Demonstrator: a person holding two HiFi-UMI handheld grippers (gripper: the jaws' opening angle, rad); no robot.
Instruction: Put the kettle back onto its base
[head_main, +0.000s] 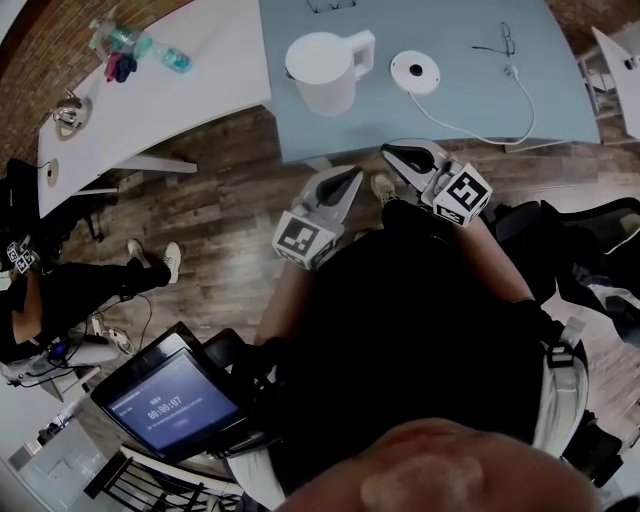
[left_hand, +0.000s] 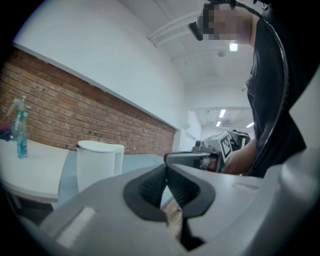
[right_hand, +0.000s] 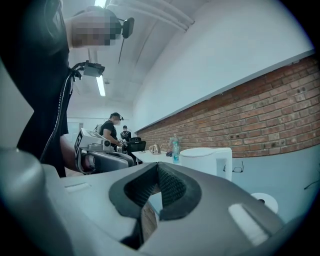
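A white kettle (head_main: 325, 70) stands on the pale blue table (head_main: 470, 100), to the left of its round white base (head_main: 414, 72); the two are apart. My left gripper (head_main: 350, 178) and right gripper (head_main: 392, 152) hang side by side short of the table's front edge, both shut and empty. In the left gripper view the kettle (left_hand: 97, 165) is ahead on the left, beyond the closed left gripper (left_hand: 166, 169). In the right gripper view the kettle (right_hand: 207, 160) and base (right_hand: 264, 201) lie ahead on the right of the closed right gripper (right_hand: 157, 167).
The base's cord (head_main: 500, 125) loops across the blue table, and glasses (head_main: 505, 40) lie at its back. A white table (head_main: 150, 110) at the left holds a spray bottle (head_main: 140, 45) and a metal pot (head_main: 68, 110). A seated person (head_main: 70, 290) and a tablet (head_main: 175, 400) are lower left.
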